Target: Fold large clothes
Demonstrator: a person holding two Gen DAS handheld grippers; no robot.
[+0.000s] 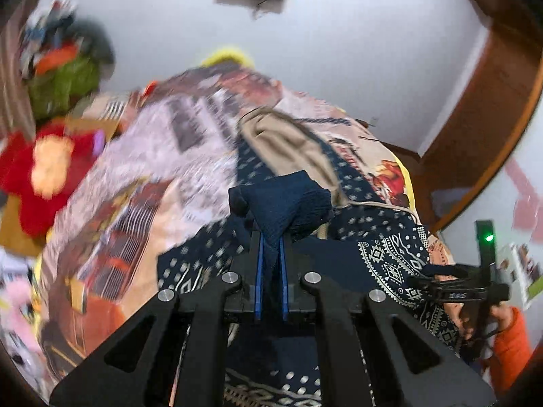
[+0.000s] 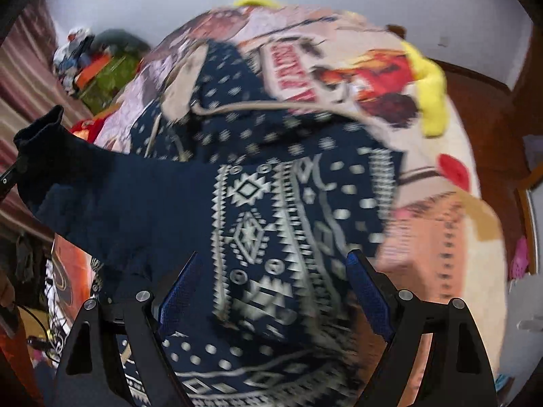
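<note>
Garment: we see a navy hoodie [image 2: 271,203] w/ white geometric print, spread on the bed [image 2: 441,237]; tan hood lining [image 1: 288,142] lies at the far end, drawstring [image 2: 258,105] trailing across the fabric.
Left gripper: our left gripper [image 1: 271,240] is clamped on the hoodie's plain navy ribbed cuff [image 1: 285,200]; blue pads pressed close w/ cloth bunched betw. them, cuff poking out past the tips, lifted above the hoodie body.
Sleeve: in the right wrist view the navy sleeve [image 2: 101,190] stretches off the hoodie's left side, raised off the bed, cuff end up by the left gripper's frame at the edge of view.
Right gripper: our right gripper [image 2: 271,281] has fingers wide apart, holding nothing, hovering over the hoodie's printed panel nr the close end; contact w/ fabric, can't tell (blur).
Bed cover: printed blanket [image 1: 163,156] under the hoodie, pinkish/orange pics; yellow item [image 2: 431,95] at the bed's far right edge.
Beside bed: red plush toy [image 1: 37,169] left of the hoodie; green bag [image 1: 64,84] w/ clutter farther back-left.
Other: wooden wardrobe [image 1: 492,101] right of the bed; both views motion-blurred.
</note>
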